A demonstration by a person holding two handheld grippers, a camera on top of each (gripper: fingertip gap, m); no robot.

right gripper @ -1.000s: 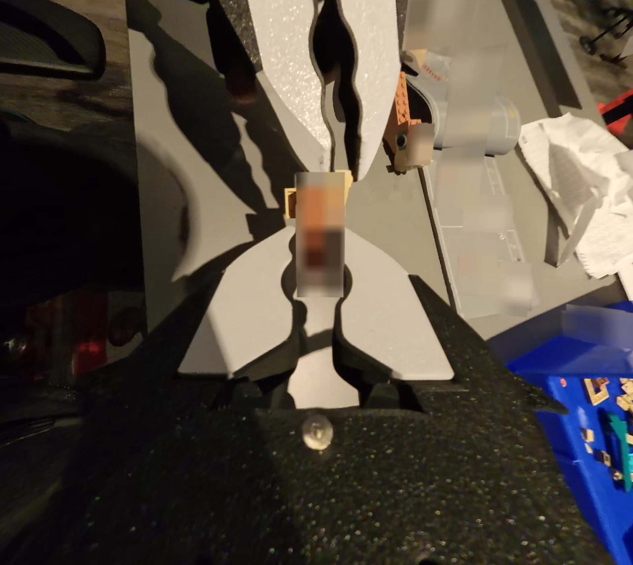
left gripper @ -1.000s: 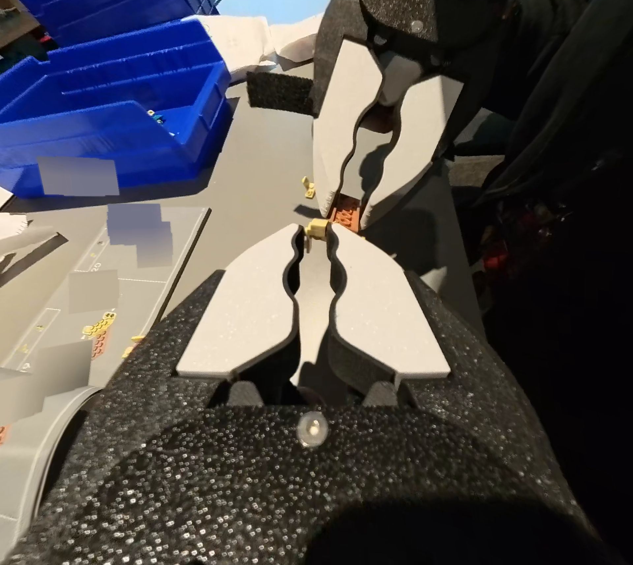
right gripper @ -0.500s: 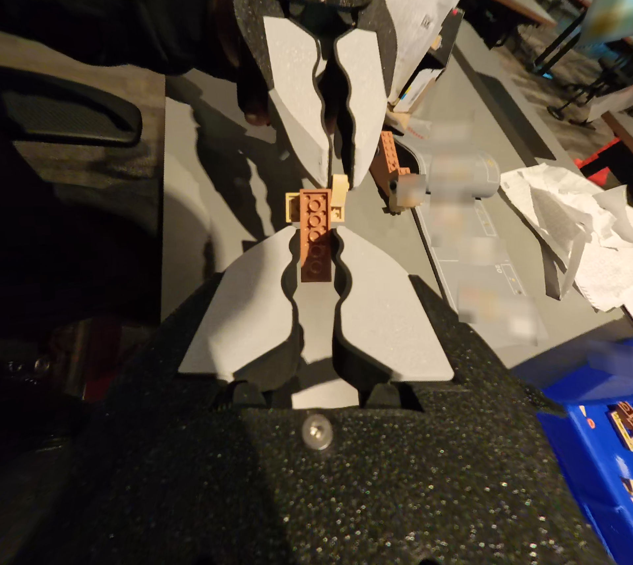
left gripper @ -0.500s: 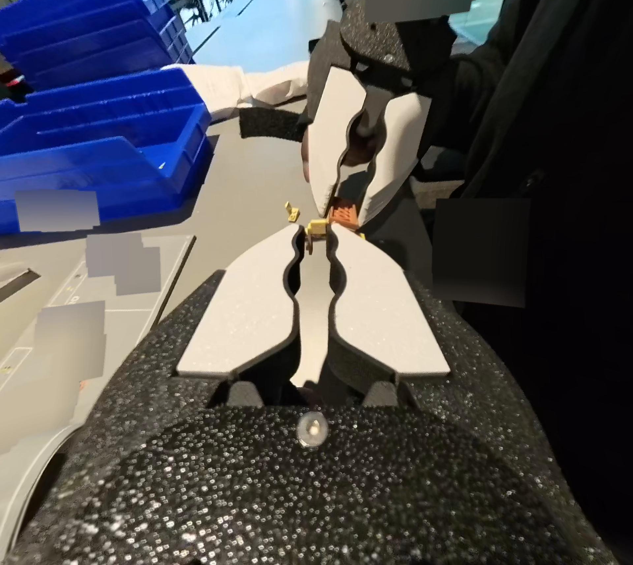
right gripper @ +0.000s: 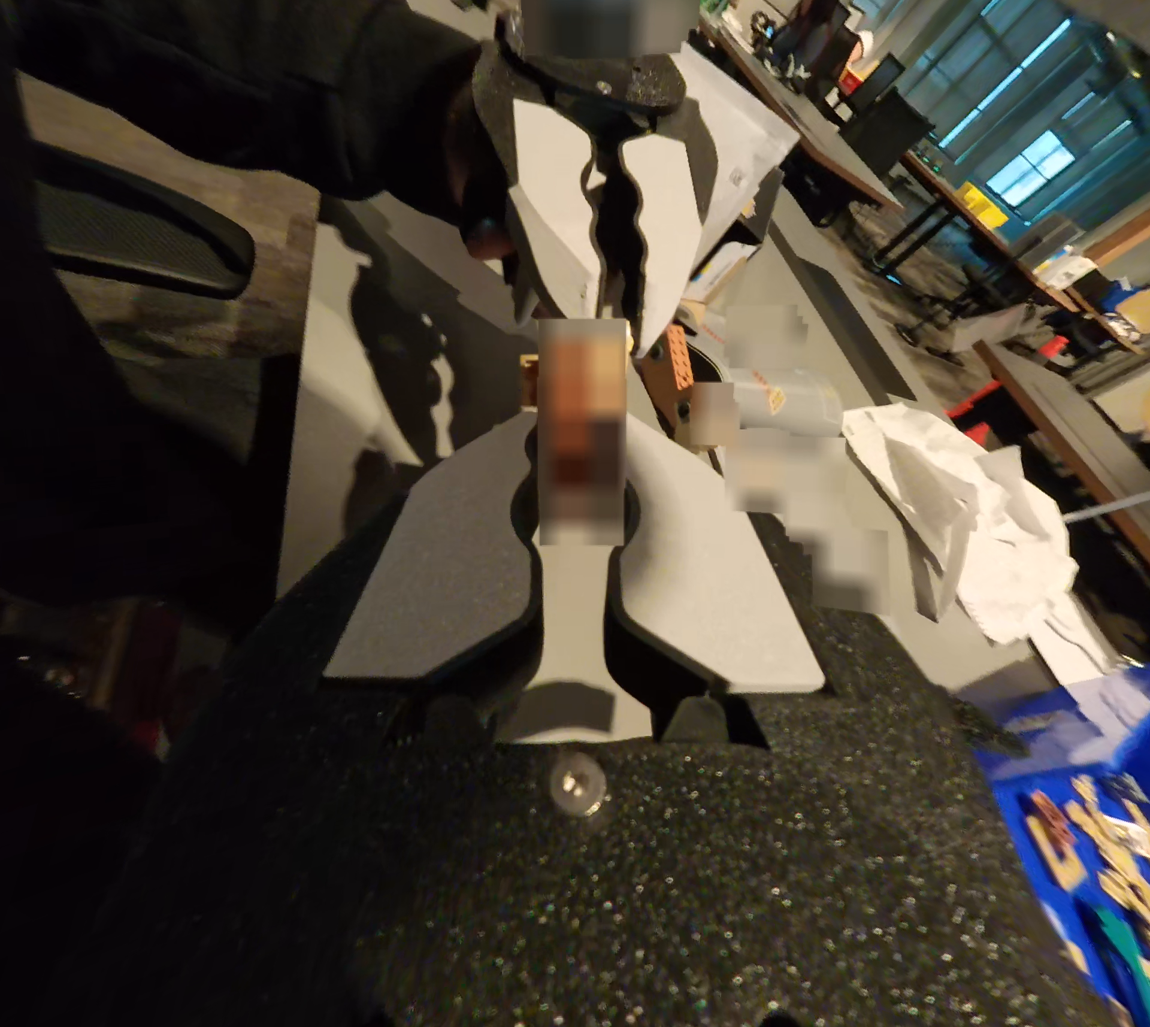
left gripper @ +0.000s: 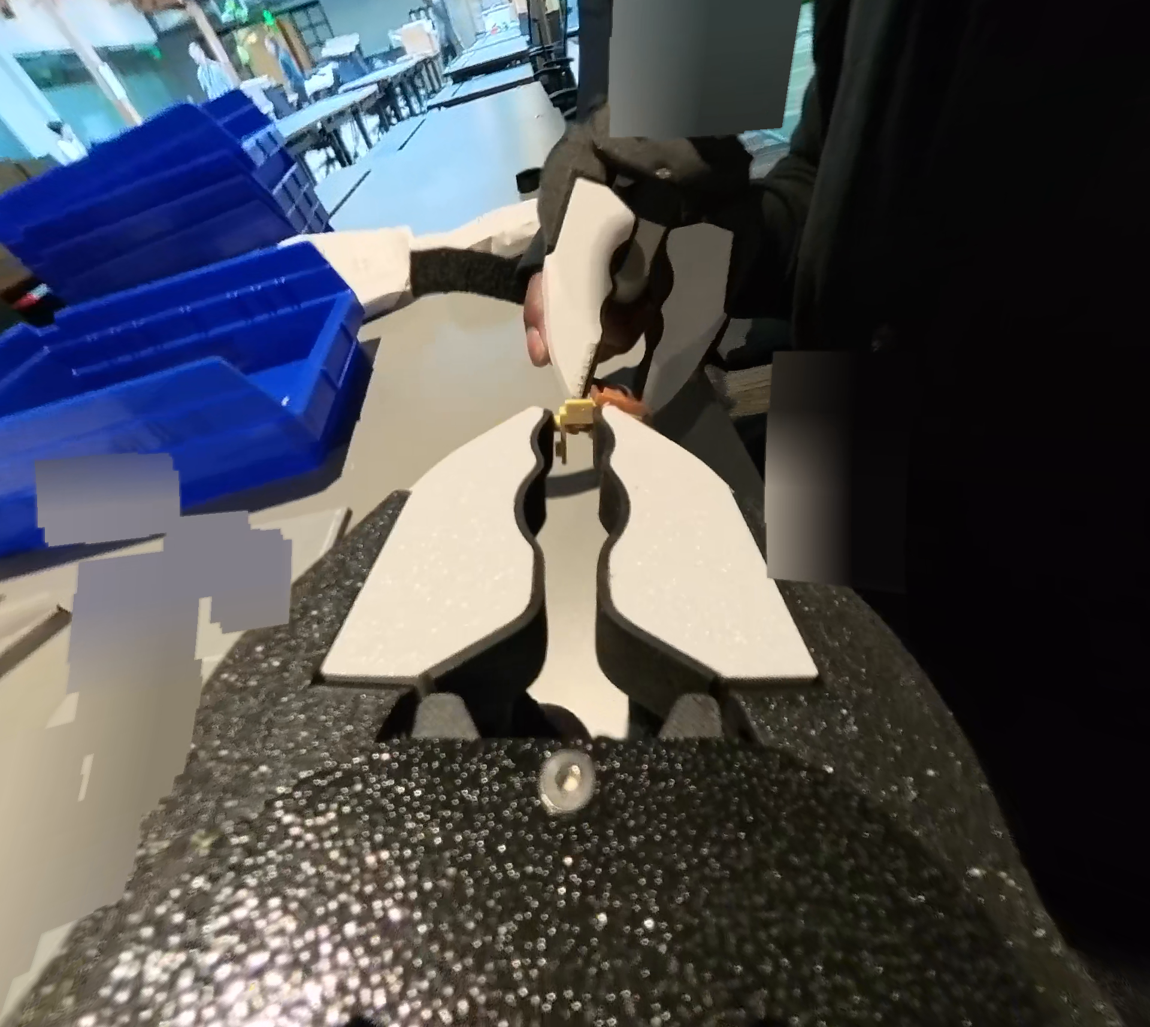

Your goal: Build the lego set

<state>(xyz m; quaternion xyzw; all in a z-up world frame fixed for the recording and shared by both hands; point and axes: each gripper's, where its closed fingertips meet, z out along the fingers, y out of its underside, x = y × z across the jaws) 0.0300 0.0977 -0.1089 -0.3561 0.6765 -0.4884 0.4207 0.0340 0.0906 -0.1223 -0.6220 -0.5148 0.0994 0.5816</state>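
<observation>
Left gripper: fingers clamped on a small tan lego piece at the tips, held above the grey surface. Right gripper: fingers closed on a brown lego plate, largely under a blur patch in its own view. The two pieces meet tip to tip. Blue bins sit left; crumpled white paper lies right.
</observation>
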